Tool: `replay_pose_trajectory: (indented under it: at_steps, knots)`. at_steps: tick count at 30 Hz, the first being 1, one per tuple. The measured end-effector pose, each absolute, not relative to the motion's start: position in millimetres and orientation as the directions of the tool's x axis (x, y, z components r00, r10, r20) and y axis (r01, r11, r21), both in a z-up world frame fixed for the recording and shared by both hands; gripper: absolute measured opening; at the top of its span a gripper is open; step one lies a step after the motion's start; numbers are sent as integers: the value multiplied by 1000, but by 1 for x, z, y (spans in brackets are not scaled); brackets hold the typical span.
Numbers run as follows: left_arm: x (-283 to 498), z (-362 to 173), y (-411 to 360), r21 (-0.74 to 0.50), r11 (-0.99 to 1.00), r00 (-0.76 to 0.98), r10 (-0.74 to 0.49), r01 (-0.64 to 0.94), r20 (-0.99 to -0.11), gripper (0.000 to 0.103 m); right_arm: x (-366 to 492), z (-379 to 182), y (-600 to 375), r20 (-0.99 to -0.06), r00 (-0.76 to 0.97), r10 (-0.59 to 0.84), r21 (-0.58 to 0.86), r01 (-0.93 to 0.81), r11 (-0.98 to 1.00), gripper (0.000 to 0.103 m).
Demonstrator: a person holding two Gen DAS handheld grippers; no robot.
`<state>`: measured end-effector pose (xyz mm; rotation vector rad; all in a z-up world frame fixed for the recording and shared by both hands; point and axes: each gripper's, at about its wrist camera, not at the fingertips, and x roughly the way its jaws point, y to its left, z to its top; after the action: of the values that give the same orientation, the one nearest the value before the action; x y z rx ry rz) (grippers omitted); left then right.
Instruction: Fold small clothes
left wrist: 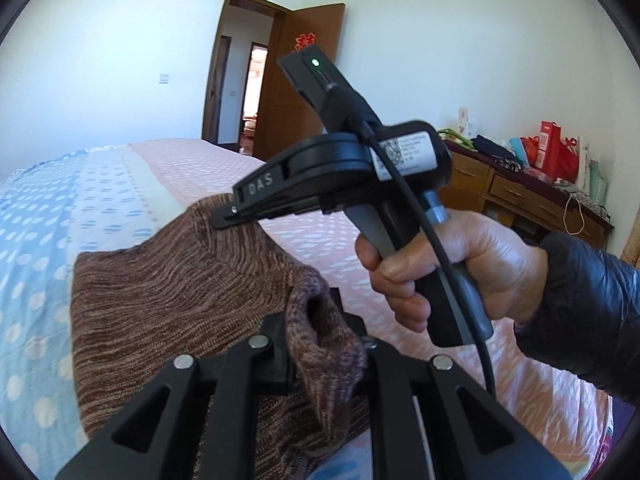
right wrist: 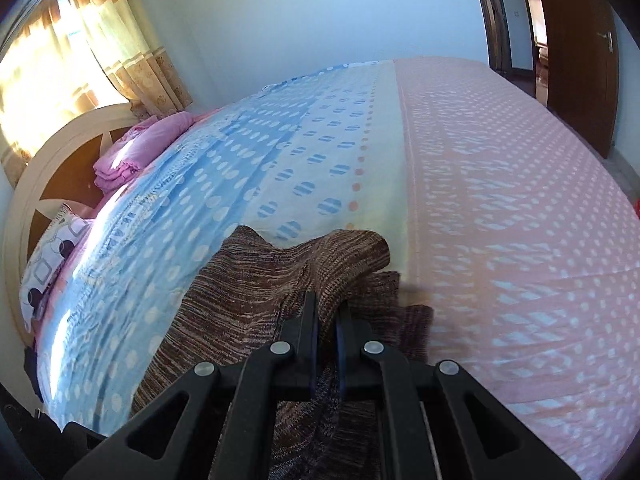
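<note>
Brown marled knit sweater [left wrist: 180,292] hangs lifted over the dotted blue-and-pink bed [right wrist: 500,200] — your left tongs [left wrist: 320,340] clench a bunched edge, your right tongs [right wrist: 326,320] pinch another fold. No finished fold shows yet; you seem early, with laying flat and folding left.

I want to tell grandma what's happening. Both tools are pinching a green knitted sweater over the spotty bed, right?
Nearly. The sweater is brown, not green; the left wrist view shows its brown knit clearly. The rest holds: the left tool and the right tool both pinch it over the spotty bed.
</note>
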<state>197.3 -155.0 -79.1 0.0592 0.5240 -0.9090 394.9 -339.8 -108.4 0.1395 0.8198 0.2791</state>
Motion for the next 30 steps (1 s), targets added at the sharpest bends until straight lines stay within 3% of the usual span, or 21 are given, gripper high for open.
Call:
replay_pose_trajectory:
  at_steps: [7,10,12,16,23,25,30]
  knots:
    - [195,-100,-189,-110,632,477,-677,767,-561,13,403,-160,-355,-760,582,288,239,-162,957,6]
    - [198,-105,-193,-97,655,480,-638,749,-602,16,401,-174,-366,-725,597,344,323,-147,935,6]
    - [198,-108,-196,-87,663,478,-619,743,-623,22,399,-177,-371,-707,608,362,355,-138,925,6]
    - [195,-106,-188,-94,692,502,-604,716,-619,49,388,-173,-375,-704,620,346,367,-99,925,10]
    - [178,-86,-133,-143,735,543,-603,662,-584,83,300,-125,-372,-621,737,266,304,-86,949,10]
    - [178,-80,-121,-145,752,564,-593,643,-575,88,283,-119,-362,-616,733,290,306,-117,945,10]
    - [184,-72,-114,-83,822,645,-501,564,-577,88,268,-110,-332,-606,718,344,307,-188,933,10]
